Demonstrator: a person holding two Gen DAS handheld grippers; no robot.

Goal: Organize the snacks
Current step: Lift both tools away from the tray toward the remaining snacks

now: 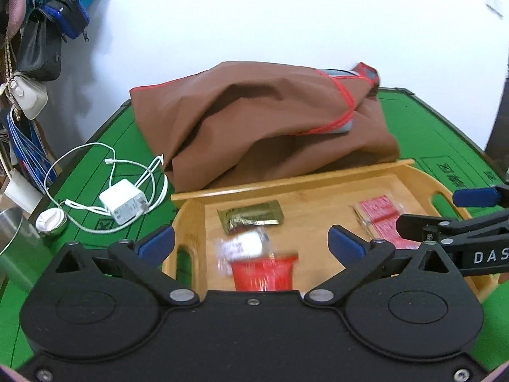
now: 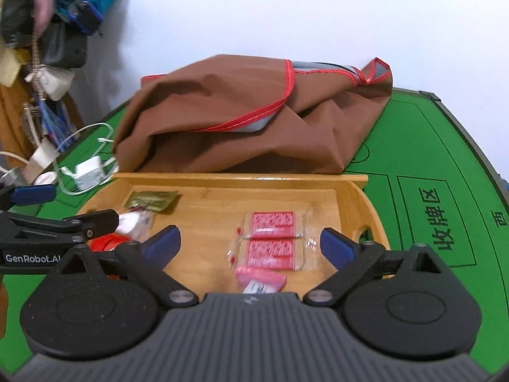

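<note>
Green felt worktop (image 2: pixel 423 159), printed black lines and characters on it. Brown fabric bag (image 1: pixel 254 121) with red trim lies slumped across the back, touching the far rim of the wooden tray (image 1: pixel 286 181). Tray sits in front of the bag, cut-out handles at both ends.

Snacks all lie flat inside the tray. Two red-and-clear packets (image 2: pixel 273 235) side by side on the right half, a pink one (image 2: pixel 261 278) just below them, blurred. Left half: olive-gold sachet (image 1: pixel 251 216) near the back wall, white-and-clear packet (image 1: pixel 245 245) just in front of it, red packet (image 1: pixel 264 273) nearest me; the last two are blurred.

My left gripper (image 1: pixel 251 242) hovers over the tray's left half, fingers spread wide, nothing between them. My right gripper (image 2: pixel 251 243) hovers over the right half, fingers equally wide, empty.

Off tray, on the left of the worktop: white charger (image 1: pixel 124 202) with coiled cable, small round white-topped tin (image 1: pixel 51 221), metal cup (image 1: pixel 12 235) at the edge.
</note>
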